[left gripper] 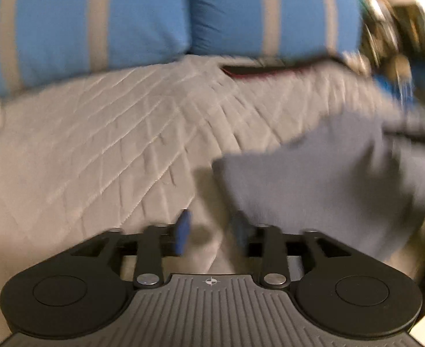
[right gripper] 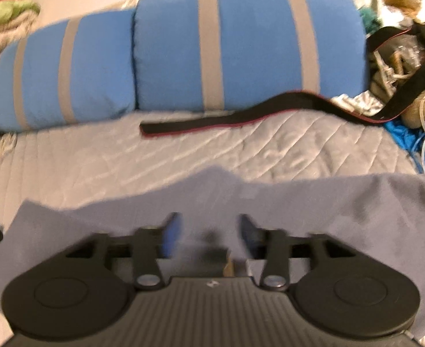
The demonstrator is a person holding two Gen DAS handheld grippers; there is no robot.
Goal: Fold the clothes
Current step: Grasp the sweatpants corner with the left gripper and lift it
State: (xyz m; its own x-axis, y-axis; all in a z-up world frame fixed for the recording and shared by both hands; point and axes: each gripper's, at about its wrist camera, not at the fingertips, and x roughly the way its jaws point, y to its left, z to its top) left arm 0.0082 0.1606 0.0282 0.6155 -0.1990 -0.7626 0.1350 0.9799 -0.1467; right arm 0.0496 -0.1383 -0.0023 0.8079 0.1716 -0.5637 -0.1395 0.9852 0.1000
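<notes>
A blue-grey garment [right gripper: 270, 202] lies flat on the quilted grey bedspread [right gripper: 183, 147]. In the right wrist view it fills the near half of the frame. My right gripper [right gripper: 209, 231] is open and empty, hovering over the garment. In the left wrist view the same garment [left gripper: 313, 179] lies to the right. My left gripper [left gripper: 212, 231] is open and empty, at the garment's left edge, over the bedspread [left gripper: 111, 150]. Both views are motion-blurred.
Two blue pillows with grey stripes [right gripper: 183, 55] line the far side of the bed. A black strap with a red edge [right gripper: 241, 115] lies before them. Clutter with a stuffed toy and blue fabric [right gripper: 408, 81] sits at the far right.
</notes>
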